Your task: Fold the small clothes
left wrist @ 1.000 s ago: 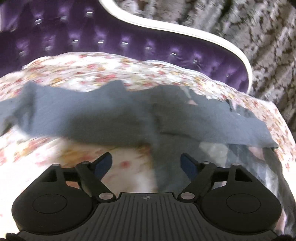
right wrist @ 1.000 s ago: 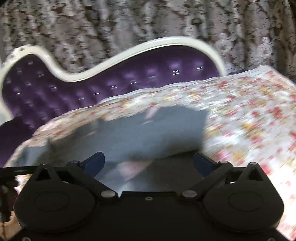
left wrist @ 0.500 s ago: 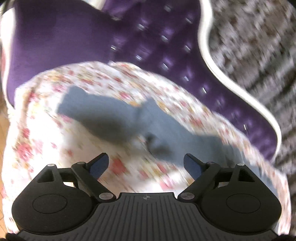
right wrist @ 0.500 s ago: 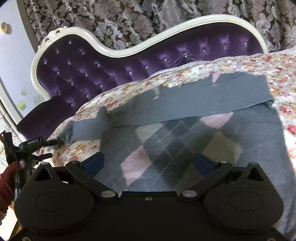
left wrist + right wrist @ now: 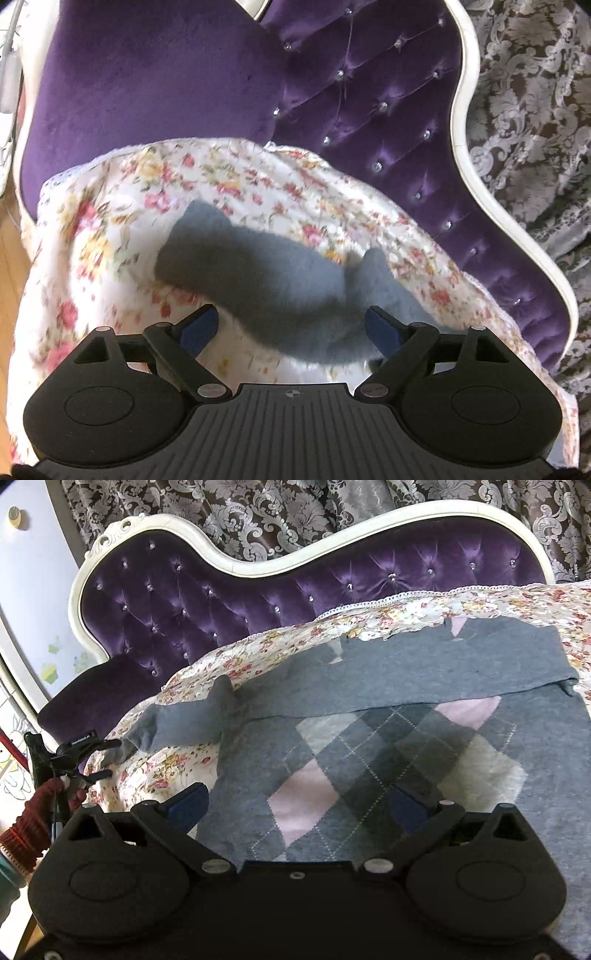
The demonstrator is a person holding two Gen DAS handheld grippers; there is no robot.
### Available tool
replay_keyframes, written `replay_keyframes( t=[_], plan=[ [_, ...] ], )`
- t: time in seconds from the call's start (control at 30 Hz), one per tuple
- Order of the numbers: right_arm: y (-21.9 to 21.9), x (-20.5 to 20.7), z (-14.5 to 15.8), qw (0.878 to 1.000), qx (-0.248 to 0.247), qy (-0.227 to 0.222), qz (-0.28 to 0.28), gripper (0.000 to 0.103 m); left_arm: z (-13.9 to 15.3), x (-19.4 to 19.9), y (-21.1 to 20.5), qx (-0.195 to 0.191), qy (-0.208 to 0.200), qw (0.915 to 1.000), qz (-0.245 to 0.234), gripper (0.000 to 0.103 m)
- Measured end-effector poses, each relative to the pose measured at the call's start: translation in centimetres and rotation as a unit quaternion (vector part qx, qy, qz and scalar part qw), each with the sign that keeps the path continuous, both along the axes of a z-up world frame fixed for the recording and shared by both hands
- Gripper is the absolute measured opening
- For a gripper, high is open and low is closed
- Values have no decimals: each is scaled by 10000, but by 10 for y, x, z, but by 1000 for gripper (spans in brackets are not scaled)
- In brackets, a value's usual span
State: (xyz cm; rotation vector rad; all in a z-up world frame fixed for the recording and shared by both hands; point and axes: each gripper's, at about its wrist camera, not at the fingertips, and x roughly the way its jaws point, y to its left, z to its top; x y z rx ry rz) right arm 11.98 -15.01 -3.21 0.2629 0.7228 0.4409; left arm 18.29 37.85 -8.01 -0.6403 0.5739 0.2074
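A purple tufted sofa with a white frame carries a floral sheet. On the sheet lies a grey sweater with a diamond pattern, spread flat, one sleeve extending off to its side. My right claw hovers over the sweater body, jaws wide, gripping nothing. My left claw hovers over the sleeve, jaws wide, pads clear of the fabric.
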Motion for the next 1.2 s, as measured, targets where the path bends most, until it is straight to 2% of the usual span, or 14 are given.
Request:
replay_keyframes(
  t=[0.07, 0.1, 0.17, 0.2, 0.23, 0.3, 0.33, 0.43, 0.53, 0.63, 0.77, 0.9, 1.07, 1.2],
  plan=[
    [4, 2, -1, 10000, -15, 39, 56, 102, 1, 6, 5, -111, -59, 9999, 75, 86],
    [6, 3, -2, 10000, -27, 50, 81, 102, 2, 10, 8, -158, -78, 9998, 101, 82],
    [10, 5, -4, 9999, -36, 80, 133, 102, 2, 19, 13, -228, -17, 9995, 195, 62],
    [12, 5, -4, 9998, -31, 91, 156, 102, 2, 22, 15, -240, 27, 9994, 264, 29],
    [13, 6, -5, 9998, -23, 98, 178, 102, 1, 26, 17, -285, 118, 9990, 311, 4],
    [15, 5, -5, 9997, -6, 103, 211, 102, 0, 27, 20, -337, 136, 9985, 412, 3],
    [15, 4, -6, 9997, -2, 108, 214, 102, 5, 25, 18, -211, 65, 9986, 477, 3],
    [16, 4, -7, 9997, -18, 155, 200, 102, 35, 11, 15, 498, -221, 9966, 624, 3],
    [14, 2, -7, 9997, -1, 165, 175, 102, 69, -2, 23, 724, -486, 9937, 705, 3],
    [12, 1, -7, 9997, 40, 168, 169, 102, 101, -6, 20, 981, -648, 9914, 573, 3],
    [11, 0, -10, 9994, 197, 232, 166, 102, 147, -8, -10, 1400, -912, 9858, 162, 3],
    [8, -4, -12, 9993, 227, 219, 189, 102, 193, -2, -58, 1675, -1288, 9766, -407, 4],
    [-3, -13, -16, 9990, 320, 259, 156, 102, 236, 21, -140, 1758, -1823, 9596, -1227, 4],
    [-18, -21, -18, 9986, 459, 276, 40, 102, 253, 39, -218, 1685, -2142, 9422, -1950, 4]
  ],
)
